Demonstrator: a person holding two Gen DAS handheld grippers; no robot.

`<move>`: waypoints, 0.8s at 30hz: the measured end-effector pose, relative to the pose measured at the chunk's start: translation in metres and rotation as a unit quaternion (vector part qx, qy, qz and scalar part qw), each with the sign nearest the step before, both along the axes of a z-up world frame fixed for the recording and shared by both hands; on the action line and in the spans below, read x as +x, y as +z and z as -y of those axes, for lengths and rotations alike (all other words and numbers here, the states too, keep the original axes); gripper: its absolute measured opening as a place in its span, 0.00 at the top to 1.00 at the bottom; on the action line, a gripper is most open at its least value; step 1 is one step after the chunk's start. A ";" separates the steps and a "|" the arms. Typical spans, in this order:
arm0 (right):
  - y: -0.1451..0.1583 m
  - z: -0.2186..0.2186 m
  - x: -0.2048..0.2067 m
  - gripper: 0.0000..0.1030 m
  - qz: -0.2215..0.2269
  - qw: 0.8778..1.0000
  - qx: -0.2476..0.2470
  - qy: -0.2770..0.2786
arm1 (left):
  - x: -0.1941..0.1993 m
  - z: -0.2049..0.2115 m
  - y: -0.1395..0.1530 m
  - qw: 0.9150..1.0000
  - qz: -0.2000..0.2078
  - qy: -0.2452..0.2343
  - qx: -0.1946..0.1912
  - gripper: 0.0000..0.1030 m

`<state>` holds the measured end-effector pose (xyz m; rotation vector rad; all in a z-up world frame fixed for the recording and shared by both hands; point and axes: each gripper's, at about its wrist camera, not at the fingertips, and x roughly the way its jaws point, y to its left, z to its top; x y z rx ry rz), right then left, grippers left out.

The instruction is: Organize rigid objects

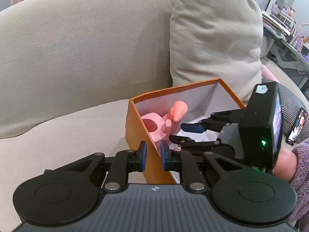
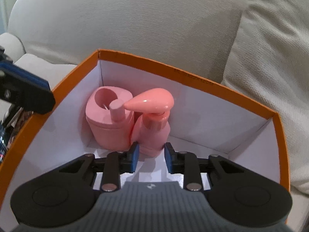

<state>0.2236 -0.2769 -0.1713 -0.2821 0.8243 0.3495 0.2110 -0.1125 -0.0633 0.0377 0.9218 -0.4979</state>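
An orange box (image 1: 173, 89) (image 2: 154, 61) with a white inside stands on a beige sofa seat. In its far corner a pink pump bottle (image 2: 152, 127) (image 1: 179, 111) stands upright against a pink round holder (image 2: 110, 123) (image 1: 149, 124). My left gripper (image 1: 153, 154) is shut on the box's near side wall, one pad inside and one outside. One of its fingers (image 2: 29, 89) shows at the left edge of the right wrist view. My right gripper (image 2: 151, 154) (image 1: 176, 132) reaches into the box. Its fingertips flank the bottle's base and stand slightly apart from it, open.
The sofa backrest (image 1: 81, 44) rises behind the box and a loose cushion (image 1: 216, 38) leans at its right. A phone (image 1: 297, 125) lies on a checked cloth at the far right. A hand in a purple fuzzy sleeve (image 1: 301, 166) holds the right gripper.
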 end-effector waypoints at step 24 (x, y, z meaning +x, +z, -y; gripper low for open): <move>0.122 -0.067 -0.127 0.55 0.014 0.977 0.202 -0.068 | -0.101 -0.173 0.043 0.980 -0.010 0.192 -0.050 0.84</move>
